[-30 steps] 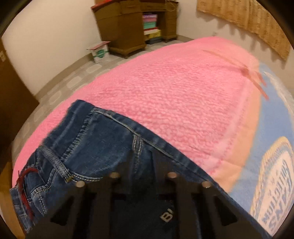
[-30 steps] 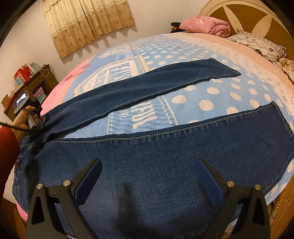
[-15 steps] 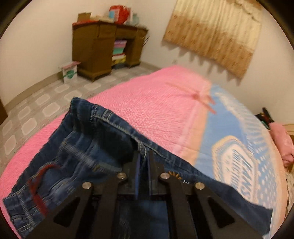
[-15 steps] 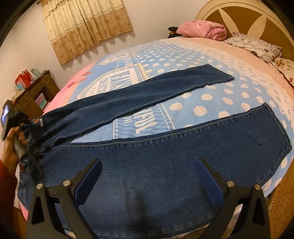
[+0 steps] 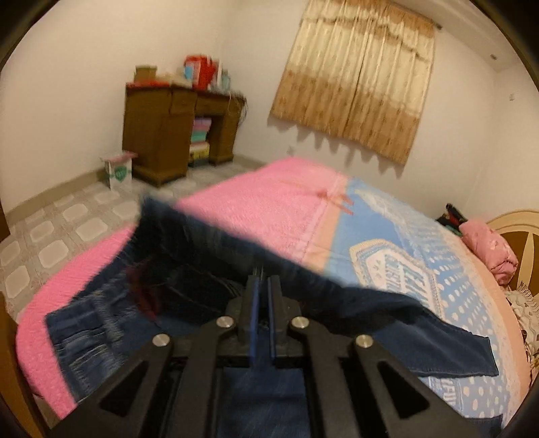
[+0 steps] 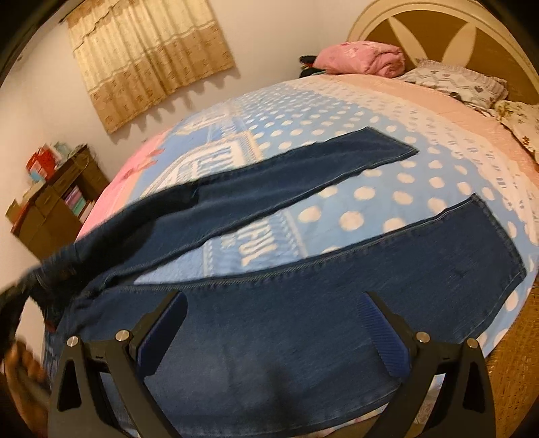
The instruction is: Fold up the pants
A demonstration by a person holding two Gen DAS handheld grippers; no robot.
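A brown wooden desk (image 5: 175, 134) stood against white walls (image 5: 67, 84); beige curtains (image 5: 357, 77) hung beyond a tiled floor (image 5: 60, 229).

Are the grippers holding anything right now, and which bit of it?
The left gripper is shut on the jeans, pinching the waistband end and lifting it off the bed. The right gripper is open above one leg, holding nothing.

A bed (image 6: 337, 141) with a pink and blue polka-dot cover is filling the centre of both frames. A beige curtain (image 5: 353, 77) is hanging upper centre in the left view. A brown wooden cabinet (image 5: 161, 134) is standing at left, a small box (image 5: 118, 170) sitting just beside it. A rolled pink blanket (image 6: 362, 58) and pillows (image 6: 454, 82) are lying before the headboard (image 6: 438, 30), upper right.
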